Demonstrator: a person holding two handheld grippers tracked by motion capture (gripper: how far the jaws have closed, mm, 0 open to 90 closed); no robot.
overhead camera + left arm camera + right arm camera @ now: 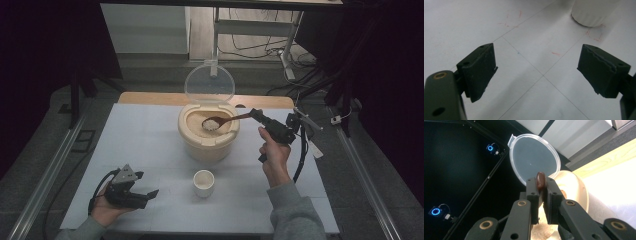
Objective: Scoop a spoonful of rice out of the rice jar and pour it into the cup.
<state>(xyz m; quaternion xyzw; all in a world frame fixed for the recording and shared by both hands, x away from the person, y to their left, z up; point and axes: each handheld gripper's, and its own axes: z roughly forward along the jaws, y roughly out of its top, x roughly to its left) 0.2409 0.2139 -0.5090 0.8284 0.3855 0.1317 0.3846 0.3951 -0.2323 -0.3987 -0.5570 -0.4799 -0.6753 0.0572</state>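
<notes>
fingers [532, 192] clamp one spoon [226, 120] (rice-filled), one bucket [208, 142], one cup [204, 183]

room: dark | floor [150, 70]: grey | table [150, 145]: white top | cables [250, 50]: behind the table

The rice bucket [208, 137] with its raised lid [209, 83] blocks the counter [145, 145] centre; the cup [204, 183] stands just before it, with open room to either side
</notes>
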